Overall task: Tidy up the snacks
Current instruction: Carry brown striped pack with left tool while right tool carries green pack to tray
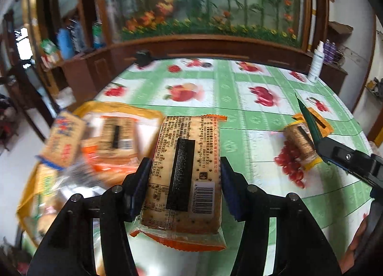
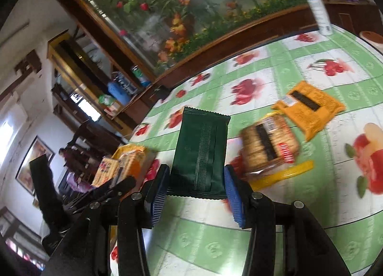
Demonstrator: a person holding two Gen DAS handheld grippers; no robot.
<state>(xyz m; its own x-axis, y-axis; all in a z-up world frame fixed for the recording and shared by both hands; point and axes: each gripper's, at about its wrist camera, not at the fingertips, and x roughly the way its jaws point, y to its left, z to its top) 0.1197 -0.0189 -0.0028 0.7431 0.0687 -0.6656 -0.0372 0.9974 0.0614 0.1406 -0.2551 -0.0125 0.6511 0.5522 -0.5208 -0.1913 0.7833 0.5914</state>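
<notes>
While clamped on a cracker pack [image 1: 184, 175] in the left tool [image 1: 185, 187] and a green pouch [image 2: 201, 154] in the right tool [image 2: 196, 194], lifted above the desk [image 1: 239, 113] for carrying toward the tray [image 1: 124, 108] at its left edge.

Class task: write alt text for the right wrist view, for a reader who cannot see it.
The right gripper is shut on a dark green snack packet above a fruit-print tablecloth. A clear cracker pack and an orange packet lie beyond.

I see a green-and-white checked tablecloth [image 1: 227, 108] printed with red fruit, an orange-edged cracker pack [image 1: 184, 180], a dark green packet [image 2: 201, 154], and a yellow tray [image 1: 119, 108].
</notes>
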